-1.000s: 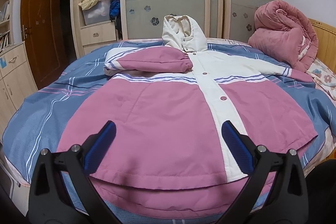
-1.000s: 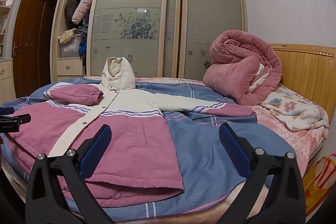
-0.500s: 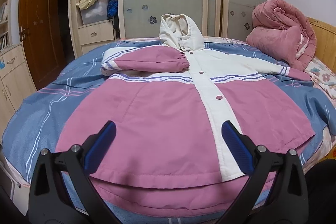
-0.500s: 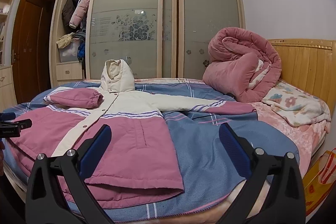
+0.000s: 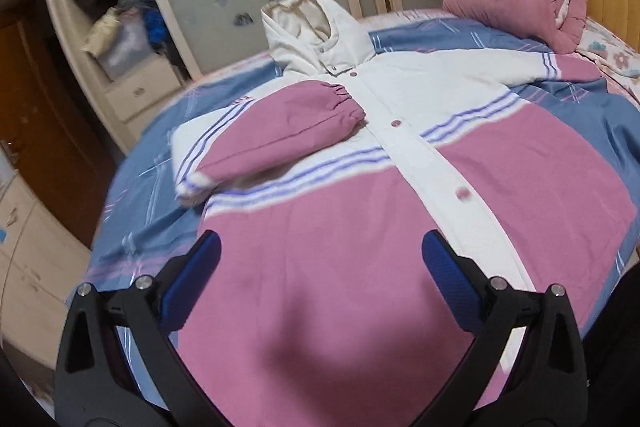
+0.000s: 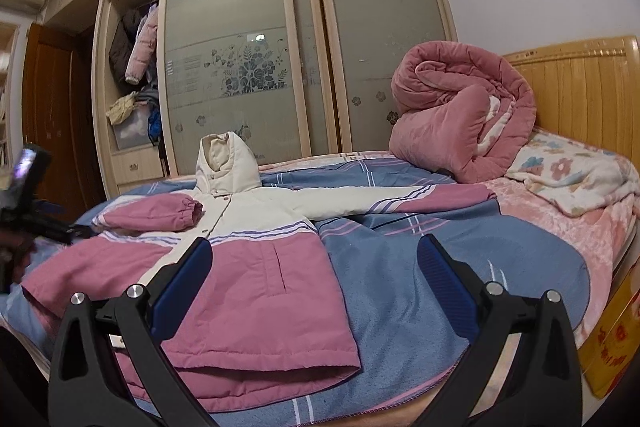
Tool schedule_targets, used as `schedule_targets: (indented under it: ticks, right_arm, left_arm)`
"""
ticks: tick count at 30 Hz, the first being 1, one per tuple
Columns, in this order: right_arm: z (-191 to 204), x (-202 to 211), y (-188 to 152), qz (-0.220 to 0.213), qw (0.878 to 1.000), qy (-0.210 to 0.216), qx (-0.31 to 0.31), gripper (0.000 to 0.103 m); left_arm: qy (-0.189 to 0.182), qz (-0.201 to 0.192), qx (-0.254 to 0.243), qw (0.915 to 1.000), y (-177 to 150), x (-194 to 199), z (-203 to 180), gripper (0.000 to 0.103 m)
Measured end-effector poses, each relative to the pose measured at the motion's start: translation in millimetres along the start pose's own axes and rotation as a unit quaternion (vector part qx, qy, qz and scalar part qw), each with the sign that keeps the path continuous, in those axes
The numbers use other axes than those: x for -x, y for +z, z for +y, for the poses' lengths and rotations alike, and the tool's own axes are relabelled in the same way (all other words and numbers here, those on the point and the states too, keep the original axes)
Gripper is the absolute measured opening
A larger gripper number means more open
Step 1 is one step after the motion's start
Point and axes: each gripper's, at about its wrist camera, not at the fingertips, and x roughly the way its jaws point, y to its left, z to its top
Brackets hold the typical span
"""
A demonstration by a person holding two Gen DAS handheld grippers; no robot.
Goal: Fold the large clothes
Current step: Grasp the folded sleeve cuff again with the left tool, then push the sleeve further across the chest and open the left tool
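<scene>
A pink and white hooded jacket [image 5: 360, 227] lies front up on the blue bed [image 5: 152, 171]. Its left sleeve [image 5: 276, 131] is folded across the chest; its right sleeve [image 6: 400, 199] stretches out flat toward the headboard. The white hood [image 5: 316, 31] points at the wardrobe. My left gripper [image 5: 320, 267] is open and empty, tilted above the jacket's lower left panel. My right gripper [image 6: 316, 267] is open and empty, above the jacket's right hem [image 6: 256, 307] at the near bed edge. The left gripper also shows at the far left of the right wrist view [image 6: 60, 227].
A rolled pink quilt [image 6: 460, 115] and a floral blanket [image 6: 572, 171] lie by the wooden headboard [image 6: 580, 67]. A wardrobe with sliding glass doors [image 6: 248, 67] stands behind the bed. An orange bag [image 6: 616, 339] sits on the floor at right.
My left gripper has moved up and forward over the jacket and tilted, so the jacket looks nearer. My right gripper has risen slightly. Both stay open; the jacket has not moved.
</scene>
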Motion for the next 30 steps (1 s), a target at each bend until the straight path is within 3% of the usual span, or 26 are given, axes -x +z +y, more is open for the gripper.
schedule_targets:
  ticks: [6,15,17,19,20,21,22,27,30]
  right_arm:
    - [-11.4,-5.9,0.3,0.003,0.999,0.012,-0.041,0.102]
    - [-30.0,-16.7,-0.2,0.010,0.996,0.032,-0.088,0.102]
    - [-35.7,-19.1,-0.9,0.013,0.994,0.034,-0.101,0.102]
    - [-40.3,-21.1,-1.7,0.015,0.993,0.037,-0.112,0.102]
    - [-43.0,-22.2,-2.2,0.017,0.992,0.037,-0.119,0.102]
    - [-45.0,-22.9,-2.4,0.017,0.991,0.038,-0.124,0.102]
    - [-46.5,-23.5,-2.8,0.017,0.991,0.040,-0.128,0.102]
    - [-50.3,-26.3,-3.5,0.018,0.990,0.045,-0.134,0.102]
    - [-54.3,-28.1,-3.9,0.018,0.989,0.047,-0.139,0.102]
  left_arm:
    - [-0.005,0.064,0.001,0.9979,58.8,-83.0,8.6,0.101]
    - [0.058,0.108,-0.089,0.9885,102.5,-195.8,-46.1,0.098]
    - [0.077,0.123,-0.081,0.9861,107.7,-219.1,-49.7,0.086]
    - [0.070,0.136,-0.041,0.9874,114.8,-232.3,-41.5,0.054]
    - [0.052,0.134,-0.033,0.9890,117.5,-236.5,-36.6,0.050]
    - [0.042,0.136,-0.011,0.9898,121.1,-240.0,-31.2,0.033]
    - [0.035,0.133,0.002,0.9905,124.7,-240.6,-28.2,0.024]
    - [0.038,0.064,0.026,0.9969,158.1,-217.7,-29.6,0.018]
    - [0.014,0.000,0.046,0.9989,188.9,-189.2,-40.1,0.017]
